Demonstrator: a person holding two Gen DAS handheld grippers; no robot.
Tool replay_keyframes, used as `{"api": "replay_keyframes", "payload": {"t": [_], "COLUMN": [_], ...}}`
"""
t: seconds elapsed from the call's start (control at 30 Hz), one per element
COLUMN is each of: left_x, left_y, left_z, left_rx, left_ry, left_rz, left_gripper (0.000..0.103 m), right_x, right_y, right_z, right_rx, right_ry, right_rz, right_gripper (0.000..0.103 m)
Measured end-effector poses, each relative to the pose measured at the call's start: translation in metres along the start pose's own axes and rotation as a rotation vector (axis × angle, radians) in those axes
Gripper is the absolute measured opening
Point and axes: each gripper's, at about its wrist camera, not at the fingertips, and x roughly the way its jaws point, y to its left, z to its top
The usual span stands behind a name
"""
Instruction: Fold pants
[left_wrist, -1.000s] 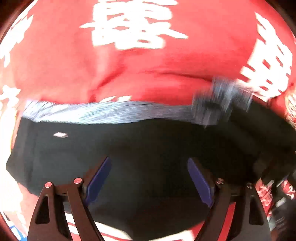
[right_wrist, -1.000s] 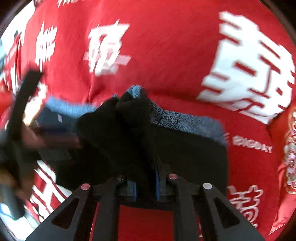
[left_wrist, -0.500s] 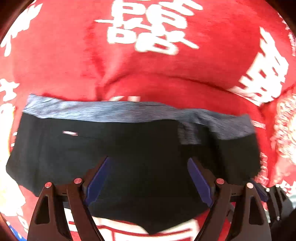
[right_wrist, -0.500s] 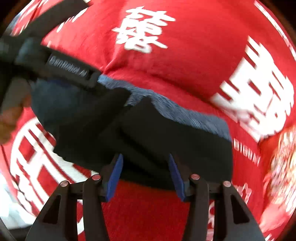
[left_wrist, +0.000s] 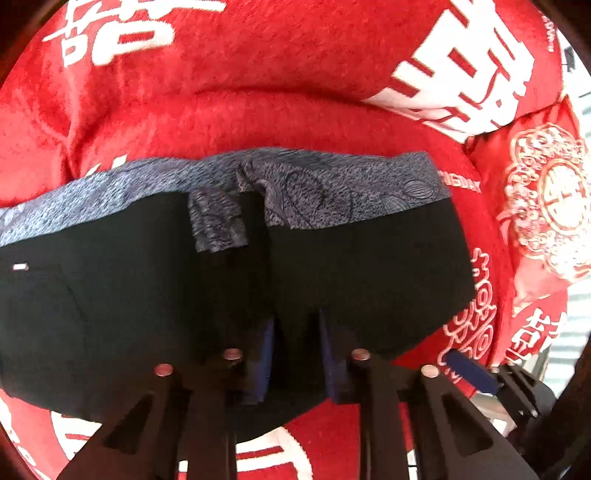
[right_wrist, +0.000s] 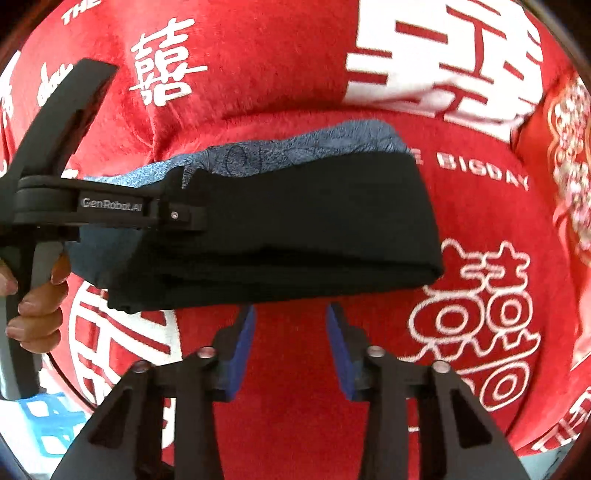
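At the far left of the right wrist view, a hand (right_wrist: 35, 314) wraps the handle of the left tool (right_wrist: 192, 218), whose black body reaches across onto the near-left part of the pants (right_wrist: 303, 229). In its own view, the left tool (left_wrist: 295, 354) has its jaws closing on a pinch of the black cloth, the blue pads (left_wrist: 266, 354) pressing a raised ridge of the pants (left_wrist: 351, 266) between them.

The pants lie folded on a red blanket (right_wrist: 288, 66) printed with large white characters. Their grey patterned waistband (left_wrist: 332, 184) runs along the far edge, with one strip of it turned down over the black cloth near the middle. The near edge shows stacked layers in the right wrist view, and the right-hand end is a rounded fold. Bare blanket lies open beyond the waistband, past the right end of the fold, and in front of the near edge.

The right tool (right_wrist: 291, 332) hangs just in front of that near edge, over bare blanket, its jaws closing with nothing between the blue pads (right_wrist: 243, 343) and not touching the cloth.

At the right edge a red cushion (left_wrist: 546, 199) with white ornament rests on the blanket, apart from the pants. The blanket is soft and creased, with a long ridge behind the waistband. At the lower left corner of the right wrist view, a blue and white patterned patch (right_wrist: 48, 424) shows past the blanket's edge; what it is I cannot tell.
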Motion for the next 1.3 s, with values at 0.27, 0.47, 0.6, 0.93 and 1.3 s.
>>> {"api": "replay_keyframes", "payload": {"t": [0.27, 0.47, 0.6, 0.93, 1.3], "left_x": [0.003, 0.007, 0.008, 0.008, -0.016], "left_y": [0.017, 0.013, 0.015, 0.010, 0.018], "left_z": [-0.017, -0.032, -0.032, -0.031, -0.035], "left_rx": [0.010, 0.025, 0.008, -0.004, -0.068], "left_ry": [0.008, -0.055, -0.057, -0.051, -0.130], "left_rz": [0.073, 0.098, 0.096, 0.129, 0.235], "left_gripper": [0.015, 0.015, 0.015, 0.015, 0.077], "right_x": [-0.008, -0.001, 0.025, 0.089, 0.022], "right_y": [-0.015, -0.077, -0.135, -0.168, -0.079], "right_z": [0.006, 0.045, 0.085, 0.114, 0.113], "right_rx": [0.036, 0.232, 0.371, 0.468, 0.107], "right_ry": [0.001, -0.059, -0.055, 0.132, -0.003], "right_rz": [0.058, 0.158, 0.206, 0.518, 0.158], "right_gripper": [0.037, 0.058, 0.058, 0.037, 0.057]}}
